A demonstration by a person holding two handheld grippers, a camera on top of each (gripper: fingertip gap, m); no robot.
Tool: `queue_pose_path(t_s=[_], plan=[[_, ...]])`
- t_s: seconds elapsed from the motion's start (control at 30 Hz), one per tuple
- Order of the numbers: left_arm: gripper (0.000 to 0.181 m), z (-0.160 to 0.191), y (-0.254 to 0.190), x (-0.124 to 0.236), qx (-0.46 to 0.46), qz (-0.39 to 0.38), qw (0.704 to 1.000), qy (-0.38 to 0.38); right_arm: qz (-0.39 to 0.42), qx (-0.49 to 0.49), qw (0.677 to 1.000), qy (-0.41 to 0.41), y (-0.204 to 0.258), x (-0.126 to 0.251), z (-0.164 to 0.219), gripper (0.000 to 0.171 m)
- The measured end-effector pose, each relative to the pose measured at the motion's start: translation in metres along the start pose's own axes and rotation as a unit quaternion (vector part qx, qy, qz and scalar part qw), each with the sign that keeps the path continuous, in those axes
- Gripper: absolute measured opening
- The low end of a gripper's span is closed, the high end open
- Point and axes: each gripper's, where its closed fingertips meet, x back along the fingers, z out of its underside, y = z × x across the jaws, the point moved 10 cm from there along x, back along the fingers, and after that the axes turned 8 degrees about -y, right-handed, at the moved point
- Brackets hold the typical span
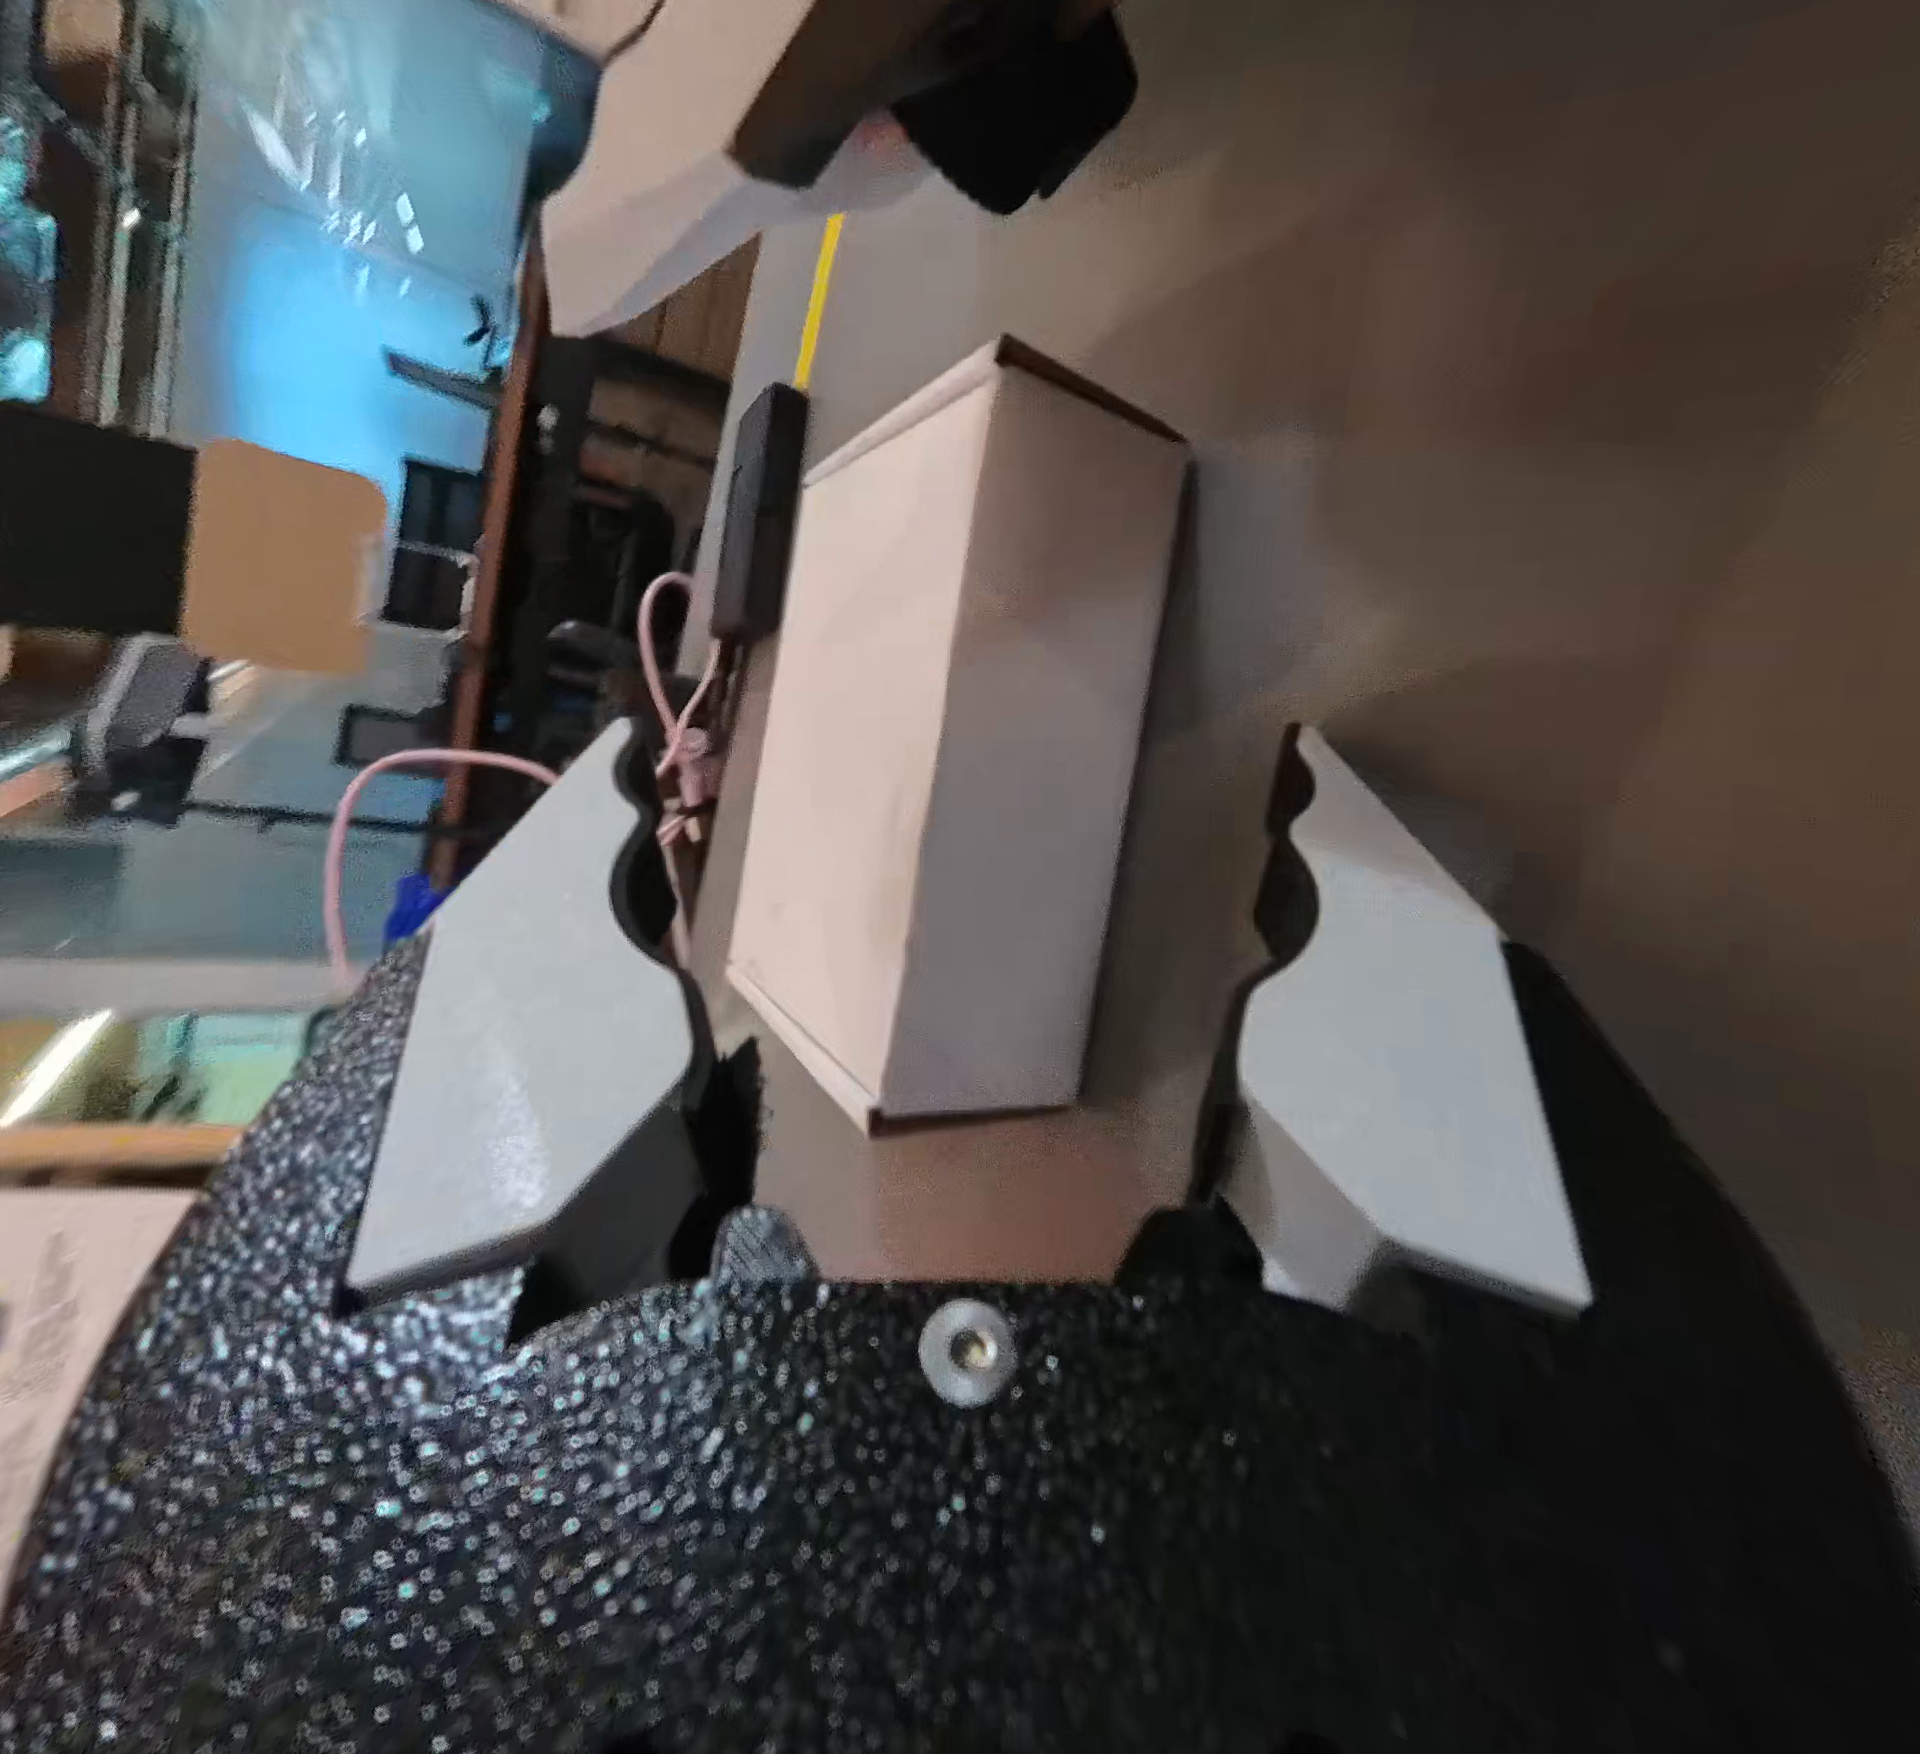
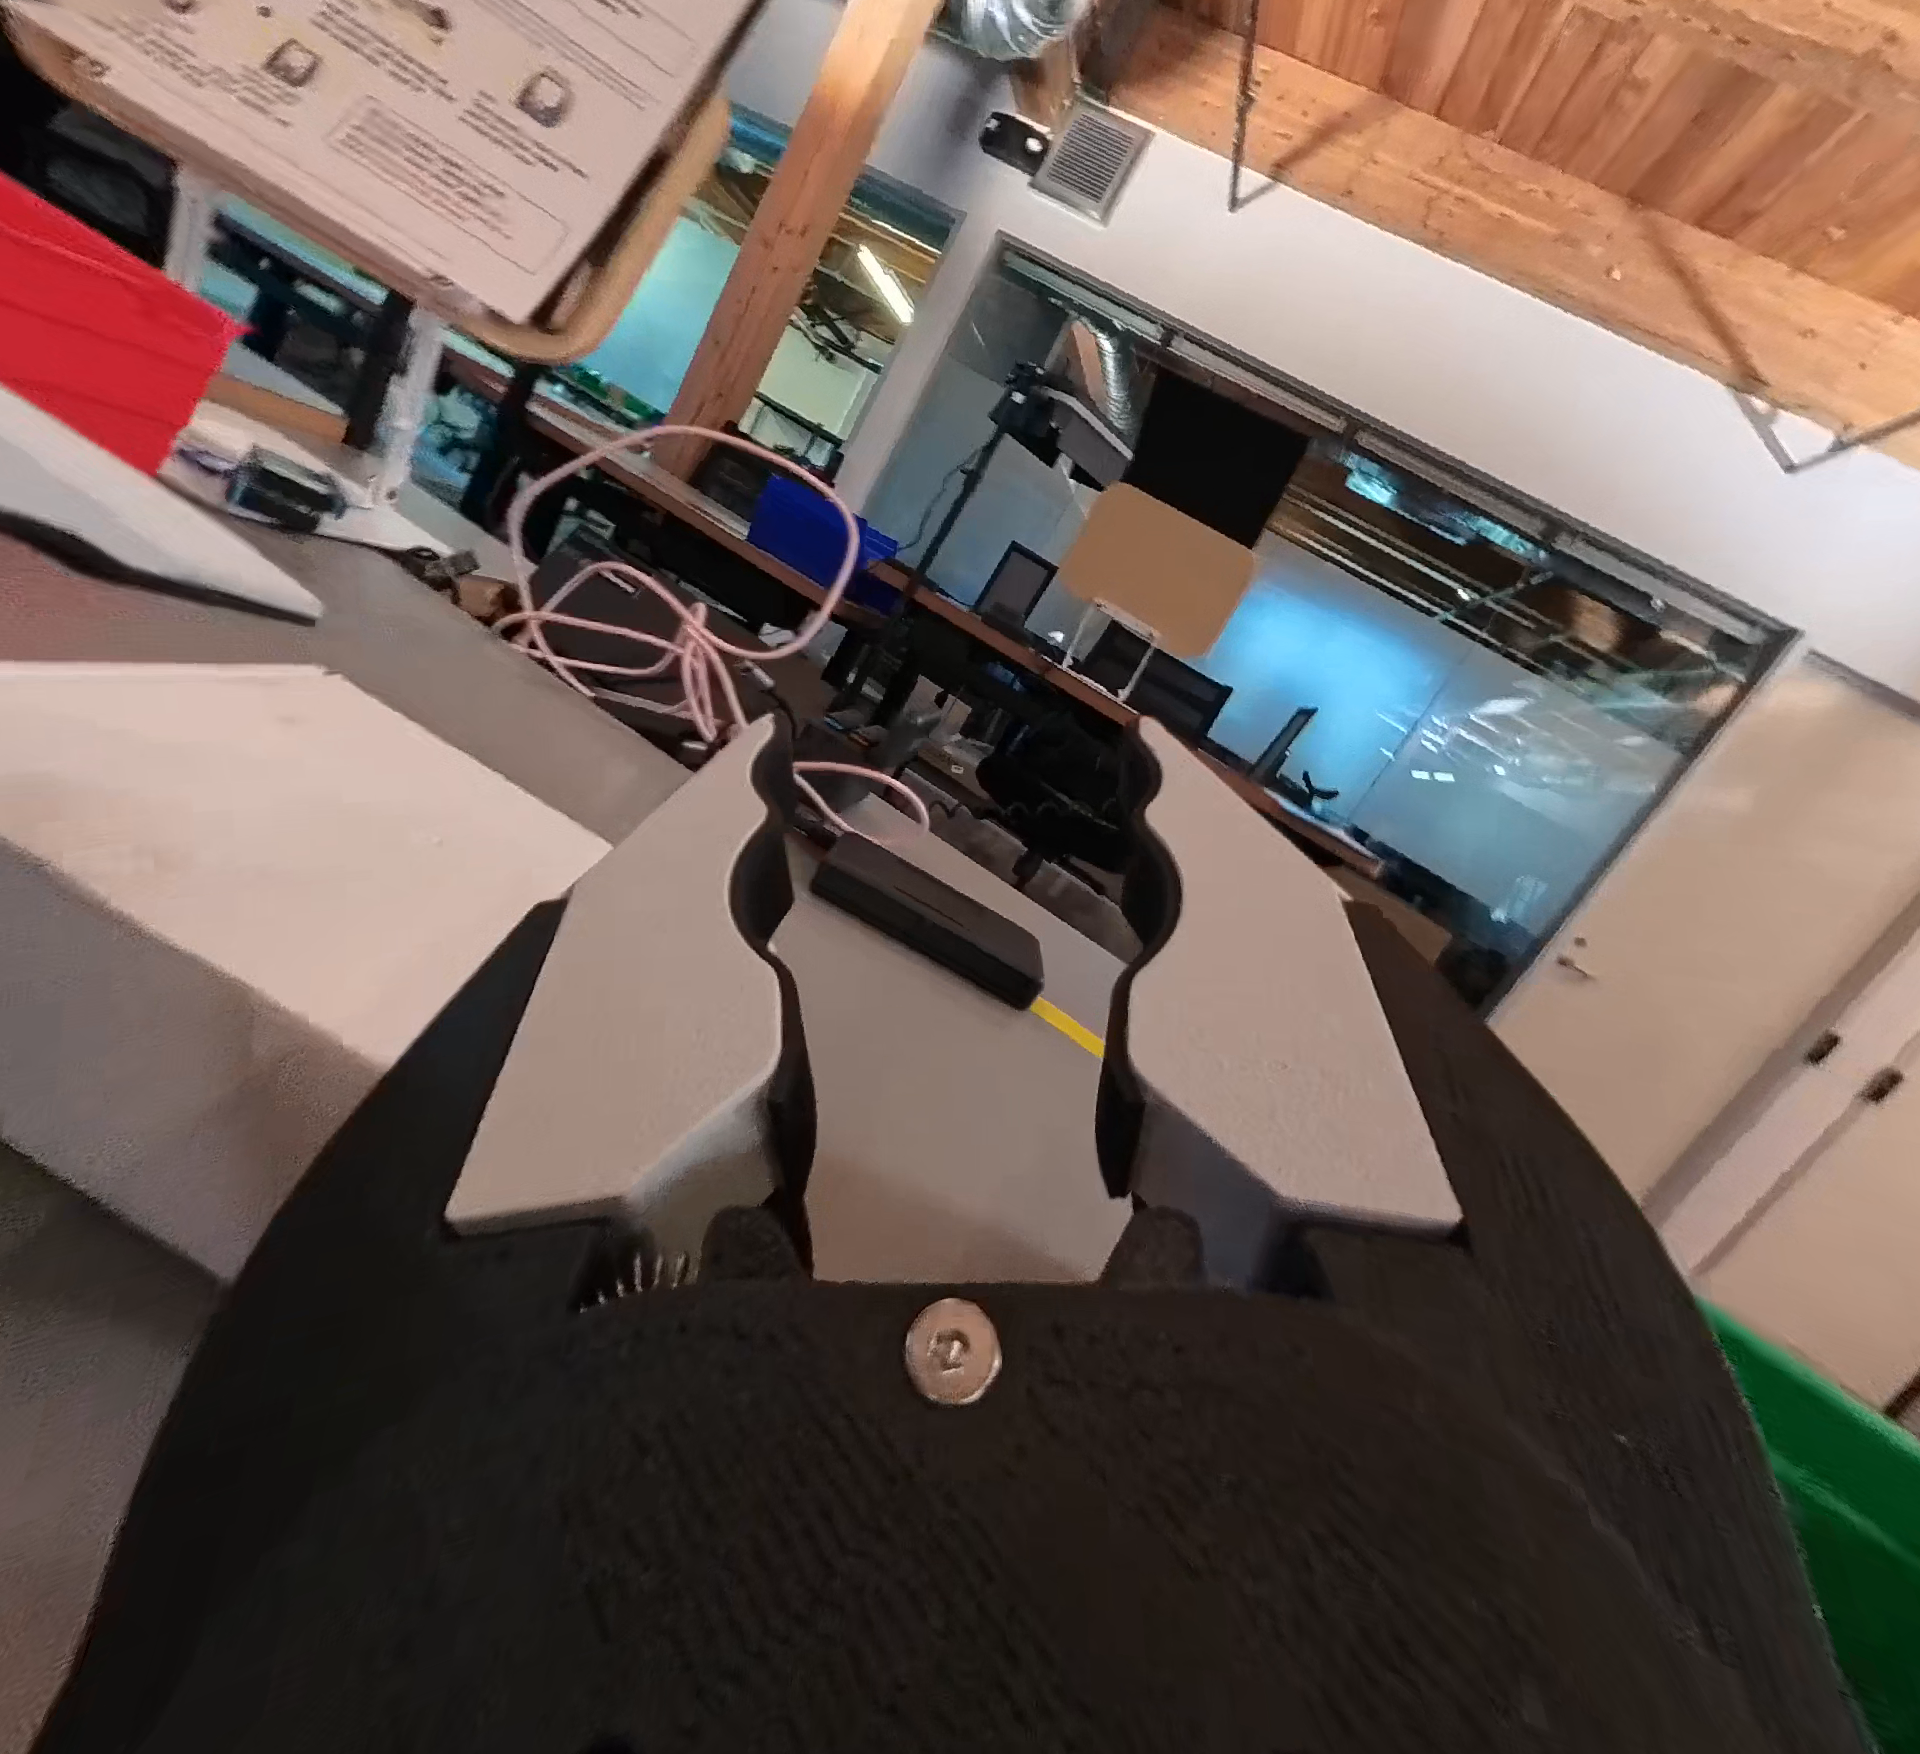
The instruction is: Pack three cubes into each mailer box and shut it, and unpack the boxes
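A shut white mailer box lies on the grey-brown table in the left wrist view. My left gripper is open and empty, its grey fingers to either side just short of the box, not touching it. The same kind of white box fills the left of the right wrist view. My right gripper is open and empty, beside that box, pointing out over the table edge. A printed cardboard box lid hangs at upper left. No cubes show.
A black device with a pink cable lies ahead by a yellow tape line; it also shows in the left wrist view. A red bin stands far left, a green bin lower right. A blurred dark gripper part is at the top.
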Motion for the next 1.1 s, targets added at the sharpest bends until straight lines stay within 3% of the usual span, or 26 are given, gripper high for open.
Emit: queue_pose_path(t_s=[0.17, 0.27, 0.37, 0.63, 0.77, 0.8, 0.9, 1.0, 1.1], plan=[[0.123, 0.03, 0.012, 0.037, 0.03, 0.051, 0.995, -0.083, -0.125, 0.09, 0.988, -0.033, 0.021, 0.0, -0.02, 0.063], [0.136, 0.054, 0.036, 0.043, 0.129, 0.088, 0.978, -0.136, -0.214, 0.117, 0.969, -0.035, 0.031, 0.004, -0.03, 0.065], [0.16, 0.082, 0.06, 0.026, 0.24, 0.121, 0.956, -0.114, -0.276, 0.144, 0.95, -0.015, 0.039, 0.007, -0.033, 0.07], [0.157, 0.111, 0.064, -0.024, 0.352, 0.233, 0.902, -0.094, -0.366, 0.184, 0.911, 0.05, 0.059, 0.011, -0.021, 0.073], [0.137, 0.111, 0.063, -0.031, 0.365, 0.269, 0.883, -0.12, -0.376, 0.192, 0.905, 0.059, 0.063, 0.012, -0.017, 0.073], [0.125, 0.112, 0.065, -0.031, 0.364, 0.27, 0.883, -0.121, -0.377, 0.197, 0.903, 0.061, 0.064, 0.012, -0.017, 0.072], [0.123, 0.111, 0.069, -0.032, 0.381, 0.286, 0.871, -0.116, -0.386, 0.209, 0.896, 0.063, 0.069, 0.012, -0.016, 0.072], [0.123, 0.113, 0.077, -0.036, 0.443, 0.298, 0.839, -0.102, -0.392, 0.232, 0.888, 0.066, 0.074, 0.013, -0.016, 0.073], [0.123, 0.117, 0.088, -0.039, 0.51, 0.334, 0.787, -0.092, -0.368, 0.278, 0.884, 0.072, 0.074, 0.01, -0.015, 0.072]])
